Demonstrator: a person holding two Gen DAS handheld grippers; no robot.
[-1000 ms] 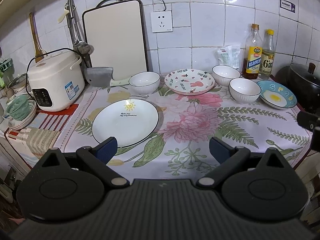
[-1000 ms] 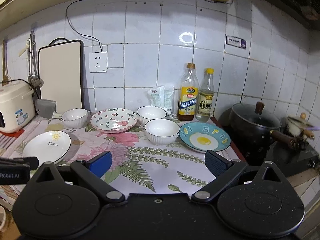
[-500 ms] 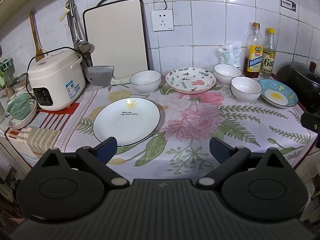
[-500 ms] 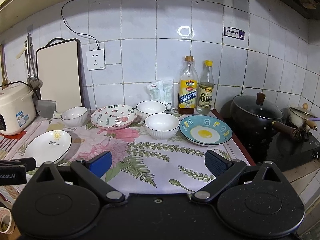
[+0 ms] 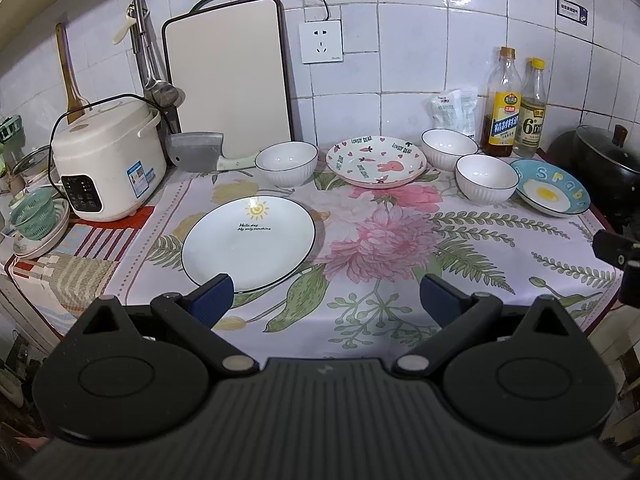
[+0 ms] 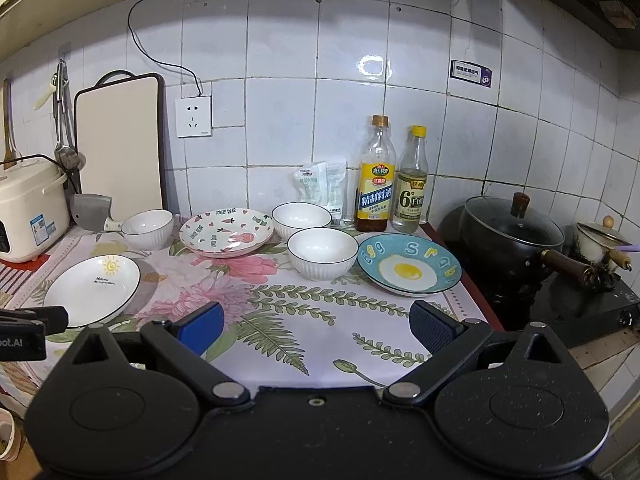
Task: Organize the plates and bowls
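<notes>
Both grippers hover above the near edge of a kitchen surface (image 5: 360, 312) covered with a flowered cloth. The left gripper (image 5: 323, 294) has its blue-padded fingers spread wide, holding nothing; the left fingertip overlaps the near rim of a large round white plate (image 5: 248, 240) with a dark rim line and a small sun. The right gripper (image 6: 316, 326) is likewise spread wide and empty, over bare cloth.

Farther back, a ribbed white bowl (image 5: 286, 162) sits left of a shallow pink-patterned plate (image 5: 376, 162). Two more ribbed white bowls (image 6: 322, 253) stand right of it, just beside a glossy blue egg plate (image 6: 409, 269) near the surface's right edge. Open cloth lies in front.
</notes>
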